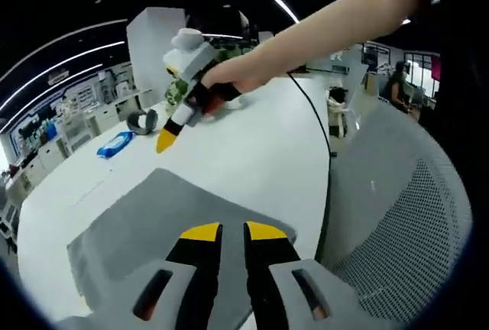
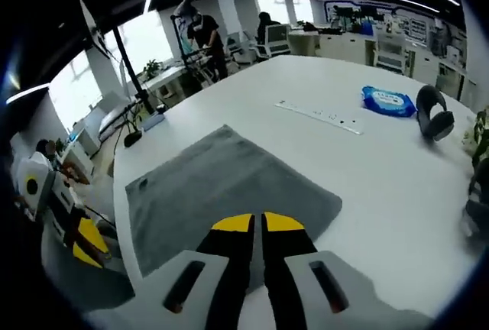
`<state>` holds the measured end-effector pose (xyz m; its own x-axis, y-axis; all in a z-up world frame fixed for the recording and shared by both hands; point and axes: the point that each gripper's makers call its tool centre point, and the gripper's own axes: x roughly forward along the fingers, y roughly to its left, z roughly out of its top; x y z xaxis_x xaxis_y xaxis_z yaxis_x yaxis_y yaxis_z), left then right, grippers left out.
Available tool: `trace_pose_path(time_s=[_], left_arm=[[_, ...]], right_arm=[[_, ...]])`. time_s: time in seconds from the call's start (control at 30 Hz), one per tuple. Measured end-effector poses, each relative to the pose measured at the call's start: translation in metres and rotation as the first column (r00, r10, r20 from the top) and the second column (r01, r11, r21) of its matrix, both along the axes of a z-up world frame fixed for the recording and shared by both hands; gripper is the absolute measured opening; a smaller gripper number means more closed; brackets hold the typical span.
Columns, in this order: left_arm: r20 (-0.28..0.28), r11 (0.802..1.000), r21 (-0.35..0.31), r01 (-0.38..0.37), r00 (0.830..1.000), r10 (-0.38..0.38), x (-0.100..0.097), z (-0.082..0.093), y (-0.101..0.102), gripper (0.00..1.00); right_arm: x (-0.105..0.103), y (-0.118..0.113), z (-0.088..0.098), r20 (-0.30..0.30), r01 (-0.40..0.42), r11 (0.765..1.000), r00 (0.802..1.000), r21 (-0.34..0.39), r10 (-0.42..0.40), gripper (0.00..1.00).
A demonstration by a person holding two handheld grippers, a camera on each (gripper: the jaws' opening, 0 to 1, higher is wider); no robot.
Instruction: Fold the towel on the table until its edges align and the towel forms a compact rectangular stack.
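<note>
Near the table's [image 2: 382, 185] edge closest to me lies the grey towel [image 2: 221, 192] — flat, one layer as far as I can judge, not yet folded. My right gripper [image 2: 257, 224] hangs over its near edge, jaws closed to a slit, holding nothing. My left gripper [image 1: 233, 231] is likewise pinched together and empty above the towel's corner. Farther across the table sit a blue packet [image 2: 390, 101] and a dark strap [image 2: 434, 114]. I judge the first fold hasn't begun — next I must open both jaws, drop to the near corners and pinch cloth only.
</note>
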<state>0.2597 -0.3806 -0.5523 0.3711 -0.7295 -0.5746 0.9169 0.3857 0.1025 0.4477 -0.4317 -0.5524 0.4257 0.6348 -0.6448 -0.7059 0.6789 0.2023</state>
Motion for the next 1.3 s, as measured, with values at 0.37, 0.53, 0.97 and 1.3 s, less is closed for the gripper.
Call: trace_pose_path(time_s=[0.37, 0.53, 0.97, 1.3], left_arm=[[-0.113, 0.987, 0.087, 0.137, 0.985, -0.127, 0.010, -0.048, -0.030, 0.13], [-0.136, 0.991, 0.059, 0.117, 0.985, -0.108, 0.017, -0.056, -0.055, 0.14], [-0.135, 0.967, 0.214, 0.134, 0.985, -0.107, -0.001, -0.098, -0.067, 0.13], [-0.104, 0.954, 0.253, 0.161, 0.985, -0.138, -0.007, -0.103, -0.064, 0.09]], right_arm=[[0.027, -0.020, -0.047, -0.028, -0.093, 0.980, 0.996, -0.175, 0.089, 0.00], [0.041, -0.011, -0.068, -0.021, -0.130, 0.965, 0.991, -0.226, 0.129, 0.00], [0.028, -0.003, -0.109, -0.061, -0.275, 0.888, 0.960, -0.369, 0.272, 0.00], [0.023, -0.005, -0.109, 0.054, -0.353, 0.743, 0.885, -0.569, 0.462, 0.00]])
